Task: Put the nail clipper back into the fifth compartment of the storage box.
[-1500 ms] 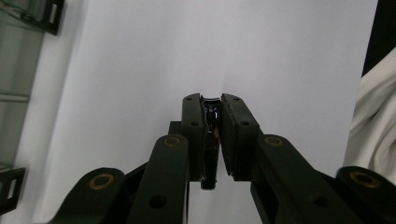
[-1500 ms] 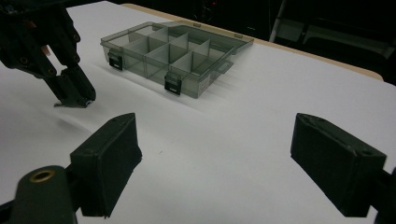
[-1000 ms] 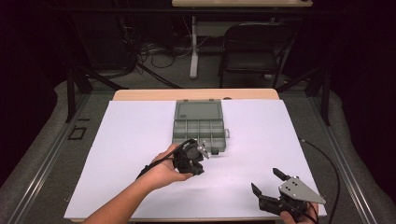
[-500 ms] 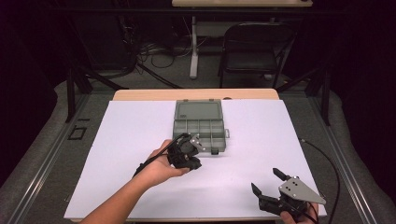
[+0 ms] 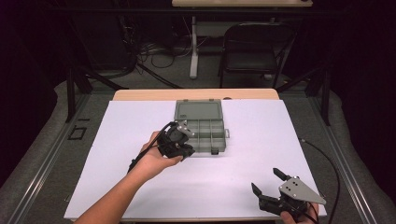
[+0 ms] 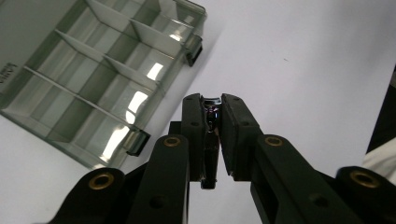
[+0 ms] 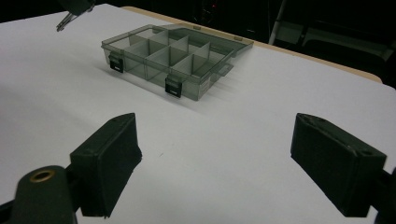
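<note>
One translucent grey plastic compartment box (image 5: 201, 128) with two black latches (image 7: 144, 73), lid open, left gripper (image 6: 212, 122) clamping one thin dark metal clip (image 6: 210, 140), right gripper (image 7: 219, 163) spread wide, empty

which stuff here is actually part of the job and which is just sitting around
In the job:
- left tongs, shut on a small dark shiny piece
- open compartment box
- right tongs, open, low over the white sheet

Just around:
- folding chair
- floor cables

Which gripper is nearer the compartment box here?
Left. The left gripper is at the compartment box's near-left corner, shut on a small dark item. The right gripper sits open, well back near the table's front-right edge.
</note>
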`<state>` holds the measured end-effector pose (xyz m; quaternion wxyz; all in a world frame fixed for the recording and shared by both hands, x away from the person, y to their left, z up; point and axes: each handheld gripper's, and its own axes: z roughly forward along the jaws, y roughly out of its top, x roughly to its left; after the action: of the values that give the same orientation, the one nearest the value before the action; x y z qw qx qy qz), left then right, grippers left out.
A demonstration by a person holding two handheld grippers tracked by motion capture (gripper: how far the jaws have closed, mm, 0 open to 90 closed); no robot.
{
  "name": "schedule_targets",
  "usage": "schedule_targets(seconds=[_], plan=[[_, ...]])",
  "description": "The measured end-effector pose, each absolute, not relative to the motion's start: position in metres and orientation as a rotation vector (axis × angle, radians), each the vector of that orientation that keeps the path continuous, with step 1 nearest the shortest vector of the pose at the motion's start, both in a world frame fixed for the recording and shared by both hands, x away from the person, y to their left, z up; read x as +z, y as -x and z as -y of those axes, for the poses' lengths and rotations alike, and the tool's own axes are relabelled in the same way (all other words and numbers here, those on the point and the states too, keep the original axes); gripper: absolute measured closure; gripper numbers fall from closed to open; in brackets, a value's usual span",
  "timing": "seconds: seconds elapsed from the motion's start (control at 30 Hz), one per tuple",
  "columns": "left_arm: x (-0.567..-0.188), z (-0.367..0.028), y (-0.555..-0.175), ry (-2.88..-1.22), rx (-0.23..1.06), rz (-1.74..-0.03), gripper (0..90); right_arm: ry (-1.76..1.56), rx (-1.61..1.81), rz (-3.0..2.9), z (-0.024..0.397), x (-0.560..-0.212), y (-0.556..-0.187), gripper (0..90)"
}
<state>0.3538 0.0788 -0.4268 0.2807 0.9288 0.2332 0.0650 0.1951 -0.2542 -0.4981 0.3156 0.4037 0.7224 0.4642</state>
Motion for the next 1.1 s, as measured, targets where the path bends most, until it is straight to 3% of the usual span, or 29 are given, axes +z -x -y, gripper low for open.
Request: schedule_targets(seconds=[1.1], plan=[[-0.414, -0.108, -0.390, -2.349, 0.258, -0.832, 80.1, -1.064, 1.221, -1.902, 0.254, -0.498, -0.195, 14.8]])
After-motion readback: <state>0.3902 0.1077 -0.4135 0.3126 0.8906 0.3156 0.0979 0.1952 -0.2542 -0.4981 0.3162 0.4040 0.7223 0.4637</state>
